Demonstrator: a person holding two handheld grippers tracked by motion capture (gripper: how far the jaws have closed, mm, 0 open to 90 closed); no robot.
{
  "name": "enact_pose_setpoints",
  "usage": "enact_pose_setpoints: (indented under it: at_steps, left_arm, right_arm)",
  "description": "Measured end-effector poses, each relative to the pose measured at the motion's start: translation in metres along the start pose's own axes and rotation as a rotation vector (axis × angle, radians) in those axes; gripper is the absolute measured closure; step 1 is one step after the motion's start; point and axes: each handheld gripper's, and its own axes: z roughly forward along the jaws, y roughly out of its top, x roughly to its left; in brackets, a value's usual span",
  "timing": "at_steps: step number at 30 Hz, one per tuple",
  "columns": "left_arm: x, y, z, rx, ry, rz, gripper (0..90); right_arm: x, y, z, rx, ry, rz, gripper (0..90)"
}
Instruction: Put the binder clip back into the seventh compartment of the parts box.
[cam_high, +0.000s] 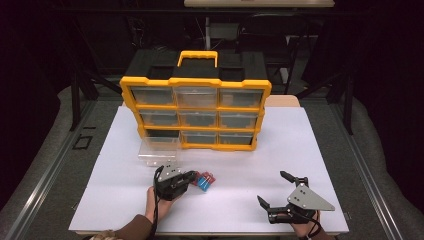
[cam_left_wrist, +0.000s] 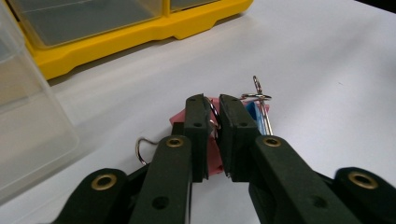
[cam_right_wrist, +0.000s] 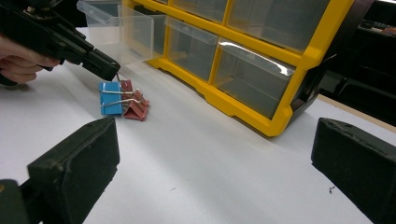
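Your left claw (cam_high: 192, 177) is closed on the wire handle of the pink clip (cam_left_wrist: 212, 154), its jaws nearly together with the thin silver loop pinched between them; the clip itself still sits on the bench (cam_high: 260, 150), right at the jaw tips. Touching it on the right lies a blue clip (cam_high: 202, 183), with its own silver wire loops sticking up. Both are small folded metal binder clips, wedge-shaped and glossy, and they lie near the middle of the bench, slightly left. Your right claw (cam_high: 270, 188) is well apart from them at the near right, its jaws spread wide with nothing between them, the dull black pads showing a rough, rubbery surface. The bench top is smooth, matte white. At the far side stands a yellow organizer (cam_high: 196, 112) with a black body and a yellow carry handle, holding clear plastic drawers in three rows; whether anything lies in them you cannot tell. One clear drawer (cam_high: 159, 151) is out and rests on the bench just in front of the organizer's lower left corner, just beyond your left claw, and it looks bare inside.
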Motion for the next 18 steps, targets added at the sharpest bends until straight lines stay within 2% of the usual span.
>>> enact_pose_setpoints:
  at_steps: [3, 10, 18]
  left_arm:
    - [-0.001, 0.000, 0.000, 0.000, -0.007, 0.001, 87.7]
    - [-0.001, 0.001, -0.002, 0.001, -0.017, 0.008, 88.2]
    - [0.000, 0.004, -0.013, -0.022, 0.003, 0.015, 88.2]
  right_arm:
    - [0.000, 0.000, 0.000, 0.000, 0.000, 0.000, 0.6]
    - [0.000, 0.000, 0.000, -0.001, 0.001, -0.001, 0.6]
    - [0.000, 0.000, 0.000, -0.001, 0.000, 0.003, 0.6]
